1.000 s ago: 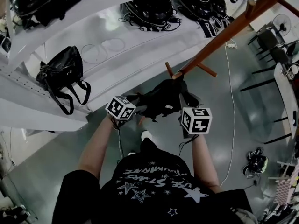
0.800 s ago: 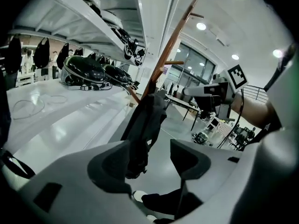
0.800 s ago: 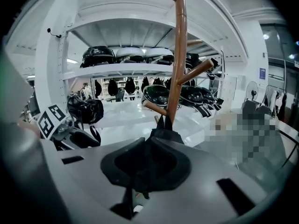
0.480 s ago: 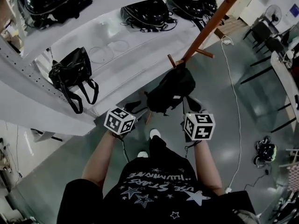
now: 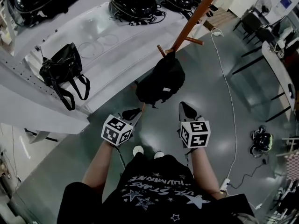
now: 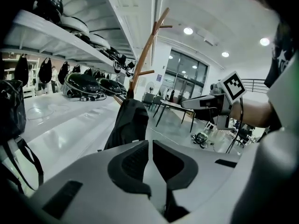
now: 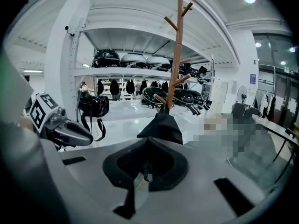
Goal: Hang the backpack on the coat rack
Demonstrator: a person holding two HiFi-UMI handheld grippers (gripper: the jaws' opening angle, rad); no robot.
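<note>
Head view: the backpack (image 5: 161, 80) hangs on the coat rack (image 5: 191, 20), well ahead of my left fingers (image 5: 133, 115), which have just been closing on nothing, and my right fingers (image 5: 188, 112), pressed together and empty. Hanging looks done; next I'd only back off.

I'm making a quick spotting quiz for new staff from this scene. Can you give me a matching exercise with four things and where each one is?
Things:
1. backpack
2. handbag
3. white cable
4. fan

Places:
A. trailing across the floor
B. hanging from a peg of the coat rack
C. standing far off, near the chairs
D. on the white shelf, straps over its edge

Pairs: 1-B, 2-D, 3-A, 4-C
</note>
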